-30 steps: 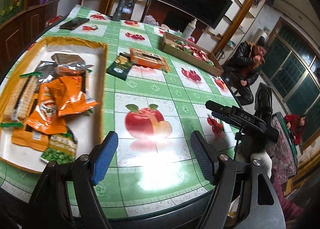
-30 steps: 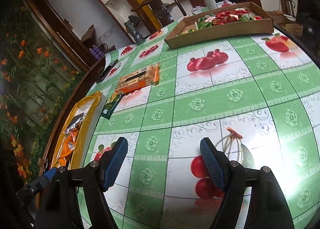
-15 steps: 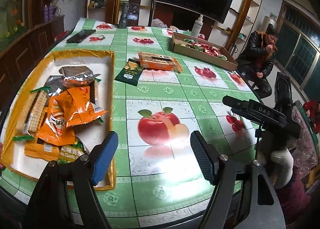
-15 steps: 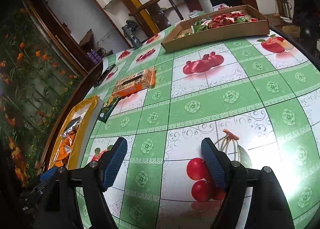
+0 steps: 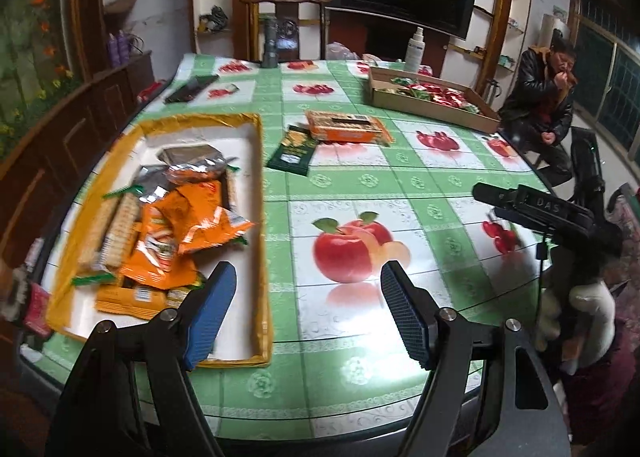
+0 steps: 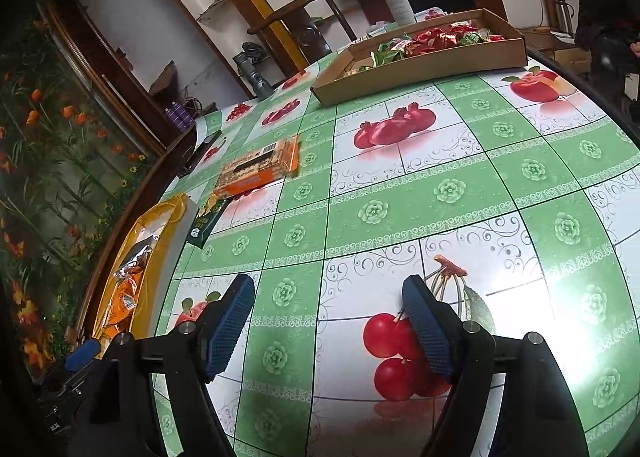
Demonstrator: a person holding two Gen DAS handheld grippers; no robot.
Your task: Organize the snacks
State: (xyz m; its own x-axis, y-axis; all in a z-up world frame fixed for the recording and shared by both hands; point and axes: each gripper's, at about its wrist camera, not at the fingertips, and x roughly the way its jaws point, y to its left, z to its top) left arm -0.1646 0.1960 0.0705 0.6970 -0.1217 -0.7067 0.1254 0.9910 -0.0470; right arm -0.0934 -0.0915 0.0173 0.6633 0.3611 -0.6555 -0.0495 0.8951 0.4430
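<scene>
Green fruit-print tablecloth (image 5: 360,185) covers the table. Both grippers hover over it with jaws spread and nothing between them. The left gripper (image 5: 304,313) sits beside the yellow tray (image 5: 256,145) of snack packets (image 5: 188,225) (mostly orange). Ahead of the right gripper (image 6: 328,325), well apart, lie 1 orange packet (image 6: 260,169) and 1 dark green packet (image 6: 206,221).

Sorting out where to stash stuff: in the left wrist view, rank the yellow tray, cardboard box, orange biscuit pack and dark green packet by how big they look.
1. yellow tray
2. cardboard box, though it sits farther away
3. orange biscuit pack
4. dark green packet
</scene>
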